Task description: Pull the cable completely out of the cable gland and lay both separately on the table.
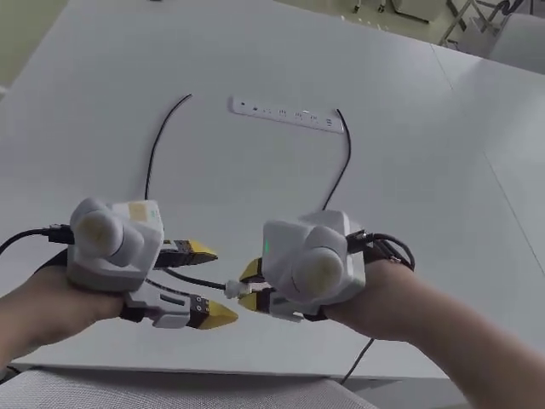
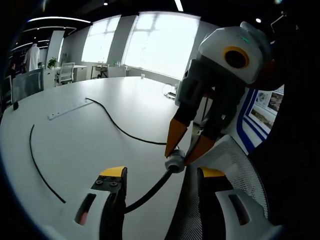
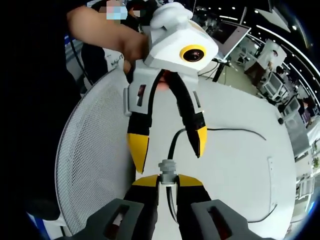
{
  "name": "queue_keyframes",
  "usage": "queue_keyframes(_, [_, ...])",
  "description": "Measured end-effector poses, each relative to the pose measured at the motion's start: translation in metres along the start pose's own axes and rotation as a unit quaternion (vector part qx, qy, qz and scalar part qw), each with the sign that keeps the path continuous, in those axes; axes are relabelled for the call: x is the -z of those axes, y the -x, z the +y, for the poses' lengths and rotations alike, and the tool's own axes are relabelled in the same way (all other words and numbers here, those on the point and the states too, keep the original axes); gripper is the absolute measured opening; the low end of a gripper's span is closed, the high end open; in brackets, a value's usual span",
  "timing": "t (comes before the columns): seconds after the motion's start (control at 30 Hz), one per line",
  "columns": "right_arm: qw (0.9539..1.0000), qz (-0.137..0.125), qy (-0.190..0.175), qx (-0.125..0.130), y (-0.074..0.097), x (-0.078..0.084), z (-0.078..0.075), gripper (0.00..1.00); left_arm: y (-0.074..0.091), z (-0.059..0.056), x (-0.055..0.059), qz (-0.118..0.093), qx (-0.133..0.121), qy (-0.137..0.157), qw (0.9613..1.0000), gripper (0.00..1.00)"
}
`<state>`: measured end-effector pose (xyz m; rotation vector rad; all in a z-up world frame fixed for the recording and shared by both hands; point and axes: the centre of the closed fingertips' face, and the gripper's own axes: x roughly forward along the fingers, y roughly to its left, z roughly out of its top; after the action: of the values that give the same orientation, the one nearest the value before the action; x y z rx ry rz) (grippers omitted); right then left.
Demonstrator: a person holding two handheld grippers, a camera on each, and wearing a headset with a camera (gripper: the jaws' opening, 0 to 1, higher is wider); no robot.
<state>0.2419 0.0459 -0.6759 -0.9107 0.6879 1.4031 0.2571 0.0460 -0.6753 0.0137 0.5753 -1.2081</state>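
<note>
A small grey cable gland [image 1: 232, 290] hangs in the air over the near table edge, and my right gripper [image 1: 247, 286] is shut on it. In the right gripper view the gland [image 3: 167, 170] sits pinched between my yellow tips [image 3: 167, 181]. A black cable [image 1: 183, 279] leaves the gland and passes between the jaws of my left gripper [image 1: 215, 283], which stands open around it without touching. The left gripper view has the cable [image 2: 150, 192] running up to the gland [image 2: 175, 162], with the right gripper [image 2: 181, 156] clamped there.
A white power strip [image 1: 285, 115] lies far back on the white table [image 1: 409, 170], with its black lead [image 1: 345, 162] curving toward me. Another thin black cable [image 1: 157, 141] lies at the left. A white mesh chair [image 3: 90, 165] stands below the grippers.
</note>
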Motion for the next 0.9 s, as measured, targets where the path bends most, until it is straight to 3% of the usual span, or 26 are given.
queue_keyframes(0.27, [0.9999, -0.006, 0.008, 0.003, 0.002, -0.003, 0.002, 0.07, 0.000, -0.010, -0.007, -0.013, 0.031, 0.023, 0.9992, 0.36])
queue_keyframes(0.4, [0.9999, -0.004, 0.017, 0.002, 0.003, -0.002, 0.004, 0.07, -0.002, -0.015, -0.004, -0.003, 0.041, 0.019, 0.9990, 0.29])
queue_keyframes(0.67, [0.9995, -0.002, 0.031, 0.004, 0.001, 0.000, 0.004, 0.07, -0.001, -0.015, -0.005, -0.012, 0.050, 0.041, 0.9978, 0.21])
queue_keyframes(0.9, [0.9995, -0.005, 0.032, 0.005, 0.000, -0.002, 0.001, 0.07, -0.001, -0.014, -0.006, -0.014, 0.058, 0.042, 0.9973, 0.18])
